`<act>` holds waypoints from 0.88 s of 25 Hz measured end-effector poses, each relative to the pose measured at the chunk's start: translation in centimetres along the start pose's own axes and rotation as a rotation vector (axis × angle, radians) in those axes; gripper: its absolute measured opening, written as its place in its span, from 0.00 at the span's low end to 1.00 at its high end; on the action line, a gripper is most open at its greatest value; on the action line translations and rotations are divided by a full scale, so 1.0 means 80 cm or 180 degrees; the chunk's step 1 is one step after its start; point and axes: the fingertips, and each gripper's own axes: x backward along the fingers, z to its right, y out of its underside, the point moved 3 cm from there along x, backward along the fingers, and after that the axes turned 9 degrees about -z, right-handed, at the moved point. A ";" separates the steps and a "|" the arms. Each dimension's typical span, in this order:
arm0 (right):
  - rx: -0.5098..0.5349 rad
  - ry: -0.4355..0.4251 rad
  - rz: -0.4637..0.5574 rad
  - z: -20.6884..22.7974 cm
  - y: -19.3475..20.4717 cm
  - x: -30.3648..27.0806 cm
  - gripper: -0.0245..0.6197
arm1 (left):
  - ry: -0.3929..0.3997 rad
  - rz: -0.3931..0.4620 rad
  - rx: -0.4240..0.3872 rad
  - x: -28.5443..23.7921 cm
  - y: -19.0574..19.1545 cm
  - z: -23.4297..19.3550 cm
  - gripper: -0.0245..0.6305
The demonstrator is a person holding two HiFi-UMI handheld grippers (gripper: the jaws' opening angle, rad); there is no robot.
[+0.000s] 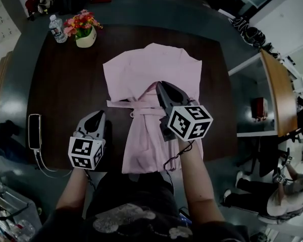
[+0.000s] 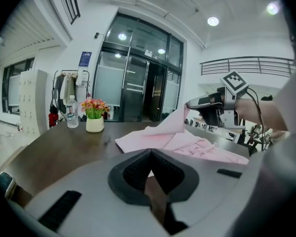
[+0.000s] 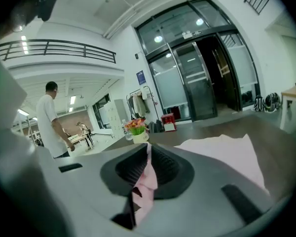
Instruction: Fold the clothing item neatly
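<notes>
Dark wood table carries a phone on a cable at its left edge, with a water bottle and a pot of flowers at the far corner. Just beside the cloth's left edge, the left gripper has its jaws pressed together on nothing. Mid-table lies the pink garment, spread flat at the far end. The right gripper pinches a fold of it, raised off the tabletop.

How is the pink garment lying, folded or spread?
Partly folded: pink garment flat at the far end, bunched midway, one edge lifted in the right gripper.
</notes>
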 end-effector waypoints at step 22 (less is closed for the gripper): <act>-0.0560 0.0414 -0.0244 0.322 0.069 0.070 0.06 | -0.0281 -0.0017 -0.0088 -0.104 -0.054 0.158 0.05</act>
